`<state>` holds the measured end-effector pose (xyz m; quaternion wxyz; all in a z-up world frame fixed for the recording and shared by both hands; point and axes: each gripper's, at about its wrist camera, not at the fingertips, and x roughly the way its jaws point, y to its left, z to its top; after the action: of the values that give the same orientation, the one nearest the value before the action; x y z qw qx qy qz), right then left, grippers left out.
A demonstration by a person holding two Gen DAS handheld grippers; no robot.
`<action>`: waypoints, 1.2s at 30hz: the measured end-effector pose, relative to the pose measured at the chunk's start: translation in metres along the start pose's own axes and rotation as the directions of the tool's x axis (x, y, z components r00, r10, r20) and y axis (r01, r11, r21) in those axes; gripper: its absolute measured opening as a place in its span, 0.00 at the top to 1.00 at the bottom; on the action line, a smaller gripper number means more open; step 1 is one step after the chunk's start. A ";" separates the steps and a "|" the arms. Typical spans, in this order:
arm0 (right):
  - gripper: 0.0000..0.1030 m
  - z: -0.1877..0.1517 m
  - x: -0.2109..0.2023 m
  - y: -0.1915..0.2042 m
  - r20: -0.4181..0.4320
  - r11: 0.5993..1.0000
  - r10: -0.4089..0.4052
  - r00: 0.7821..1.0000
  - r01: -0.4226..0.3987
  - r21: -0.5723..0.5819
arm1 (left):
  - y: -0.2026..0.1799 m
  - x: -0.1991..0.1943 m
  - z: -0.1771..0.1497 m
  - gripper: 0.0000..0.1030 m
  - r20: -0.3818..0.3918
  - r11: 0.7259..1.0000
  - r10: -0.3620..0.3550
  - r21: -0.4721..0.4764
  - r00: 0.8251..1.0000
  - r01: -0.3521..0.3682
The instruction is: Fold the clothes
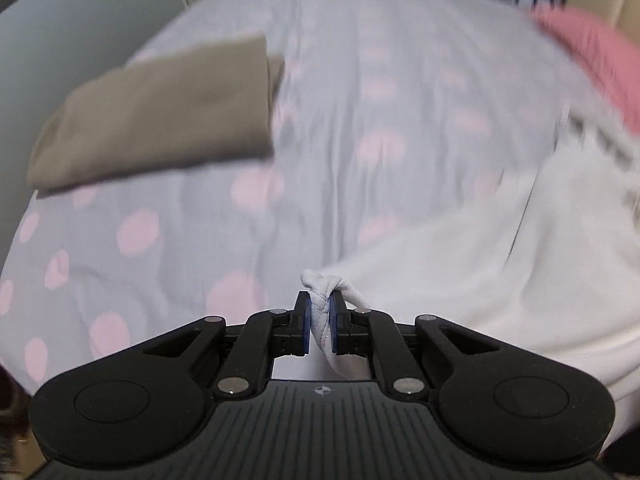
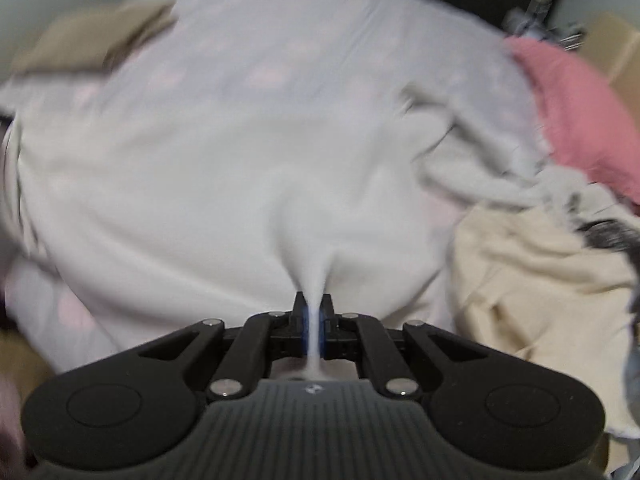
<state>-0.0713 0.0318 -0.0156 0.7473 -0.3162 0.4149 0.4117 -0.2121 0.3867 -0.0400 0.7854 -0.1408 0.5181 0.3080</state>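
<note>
On the left of the bed [image 1: 340,92], a brown garment [image 1: 160,116] lies flat in a neat rectangle with straight edges, so it looks folded and put out of the way. The bed cover is pale grey with soft pink dots and small wrinkles.

The left tool [image 1: 319,322] is clenched on a bunched corner of the white garment [image 1: 500,264]. The cloth looks thick and soft, with a stitched hem squeezed between the blue pads. It stretches away to the right, so the pinch seems meant to pull that edge straight.

The right tool [image 2: 315,322] is also squeezed tight on the white garment [image 2: 200,184], on a thin fold of it. From there the cloth fans out wide over the bed, with long creases running to the pinch. Holding two spots probably lets the person spread or lift it for a fold. Both views are blurry, so I cannot tell which part of the garment each tool has.

Further right is a heap of loose clothes: a cream garment [image 2: 532,280], crumpled, and a pink garment [image 2: 576,116], fuzzy-looking, behind it.
</note>
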 end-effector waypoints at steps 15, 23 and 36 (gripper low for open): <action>0.54 0.026 -0.039 0.012 0.045 0.992 0.025 0.999 -0.020 -0.124 | 0.008 0.011 -0.027 0.91 0.010 0.984 -0.160 0.087 0.987 0.158; 0.54 0.042 -0.022 0.061 0.126 0.984 0.177 0.976 -0.176 -0.014 | -0.045 -0.038 -0.052 0.92 0.146 0.902 -0.407 0.221 0.902 0.371; 0.54 0.037 -0.011 0.112 0.125 0.920 0.377 0.918 -0.387 0.067 | -0.141 -0.044 -0.118 0.92 -0.021 0.732 -0.587 0.413 0.809 0.542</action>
<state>-0.1595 0.1095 -0.0033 0.6878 -0.1719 0.4450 0.5472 -0.2211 0.1994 -0.0642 0.8806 -0.1109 0.4579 -0.0504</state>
